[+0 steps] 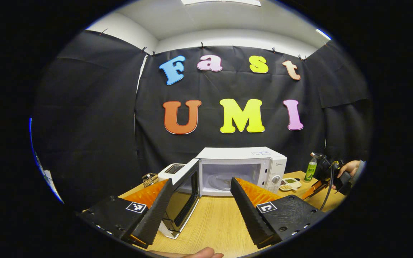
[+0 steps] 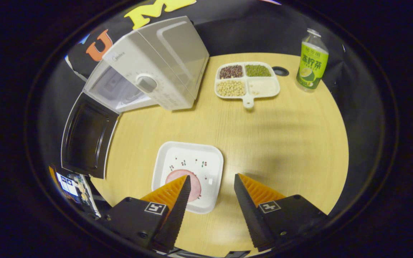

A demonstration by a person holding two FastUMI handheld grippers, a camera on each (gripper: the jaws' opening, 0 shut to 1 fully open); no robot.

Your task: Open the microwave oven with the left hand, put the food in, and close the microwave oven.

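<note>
Both jaws wide open, holding nothing

the white microwave oven (image 2: pixel 156 68) stood at the back of my wooden table with its dark-windowed door (image 2: pixel 88 139) swung wide open, and the food, a pink round slice (image 2: pixel 177 177), lay on a square white plate (image 2: pixel 206 161) nearer me.

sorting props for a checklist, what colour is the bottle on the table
The bottle has a lime-green label and a clear neck and cap; it shows best in the right gripper view.
</note>
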